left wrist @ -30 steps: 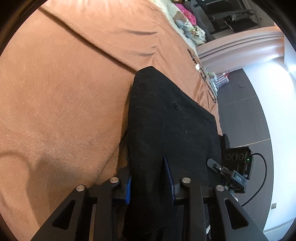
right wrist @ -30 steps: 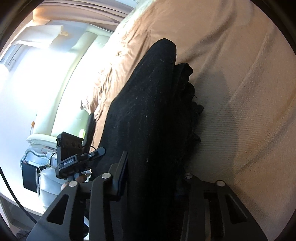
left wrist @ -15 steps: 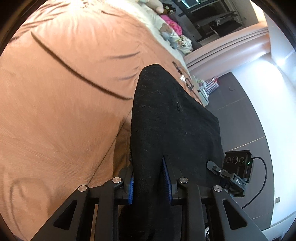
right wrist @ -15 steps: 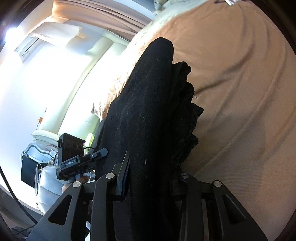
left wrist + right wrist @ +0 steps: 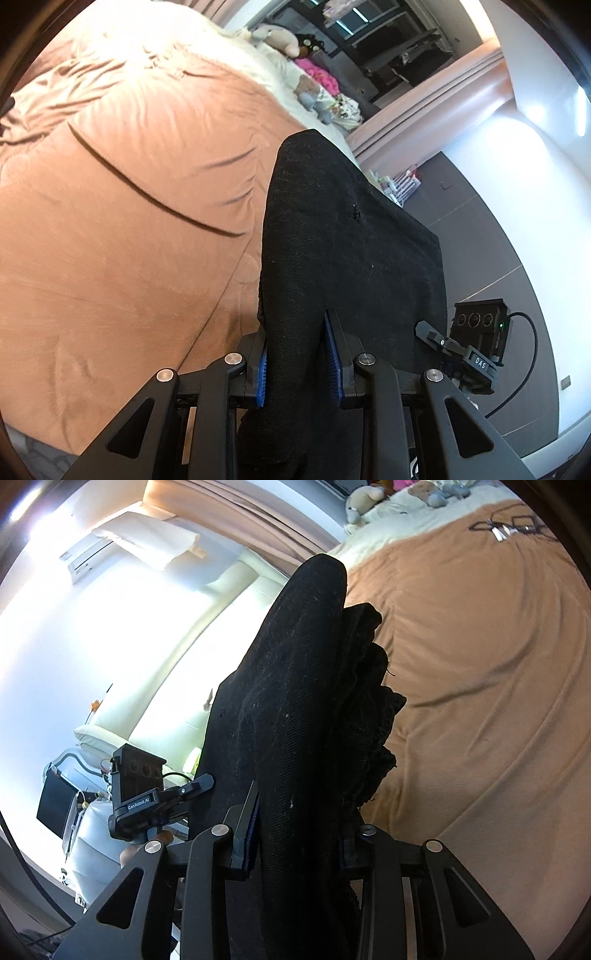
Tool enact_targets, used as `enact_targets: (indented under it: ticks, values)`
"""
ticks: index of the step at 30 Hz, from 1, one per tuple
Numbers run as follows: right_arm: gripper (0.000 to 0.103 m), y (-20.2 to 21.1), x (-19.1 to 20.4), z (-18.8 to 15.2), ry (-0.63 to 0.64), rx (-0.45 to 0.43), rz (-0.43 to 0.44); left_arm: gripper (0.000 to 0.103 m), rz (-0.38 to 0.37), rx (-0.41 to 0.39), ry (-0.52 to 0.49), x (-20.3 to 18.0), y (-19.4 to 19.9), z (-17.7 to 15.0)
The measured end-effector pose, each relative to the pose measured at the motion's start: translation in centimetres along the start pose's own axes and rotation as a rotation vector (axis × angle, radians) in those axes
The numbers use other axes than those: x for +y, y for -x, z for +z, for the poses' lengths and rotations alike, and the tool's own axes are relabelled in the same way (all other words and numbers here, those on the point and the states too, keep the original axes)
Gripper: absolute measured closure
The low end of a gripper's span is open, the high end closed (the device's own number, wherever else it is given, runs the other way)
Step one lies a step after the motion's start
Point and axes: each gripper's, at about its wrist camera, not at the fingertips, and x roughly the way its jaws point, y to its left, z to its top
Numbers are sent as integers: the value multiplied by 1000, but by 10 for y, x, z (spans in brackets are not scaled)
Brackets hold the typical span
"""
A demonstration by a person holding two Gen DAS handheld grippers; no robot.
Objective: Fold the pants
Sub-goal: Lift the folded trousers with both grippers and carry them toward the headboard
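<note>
Clamping coarse black pants [image 5: 332, 258], the left gripper [image 5: 297, 363] has its ribbed blue-padded jaws pinching a thick fold. The right gripper [image 5: 295, 834] has its jaws squeezed on bunched, frayed layers [image 5: 369, 716] above the soft tan bedspread [image 5: 480, 664].

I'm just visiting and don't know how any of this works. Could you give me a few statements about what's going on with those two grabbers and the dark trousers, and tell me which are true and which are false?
1. Both grippers are clamped on the black pants. True: the left gripper and the right gripper each have the cloth pinched between their jaws.
2. The bed cover is blue. False: it is a brownish orange.
3. The pants lie flat and spread on the bed. False: they are bunched and held between the grippers.
4. Soft toys sit at the far end of the bed. True.
5. The left gripper is empty. False: it grips the pants.
</note>
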Motion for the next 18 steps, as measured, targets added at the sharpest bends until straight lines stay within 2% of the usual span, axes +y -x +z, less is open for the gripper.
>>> enact_targets:
  ticks: [7,18]
  values:
    - [74,7,27,-15,47,-27,16,76,4,-40,-30,-10,36,-7]
    - [74,21,74,-26,118,-68,66,76,6,-135,-73,-35,115,-24]
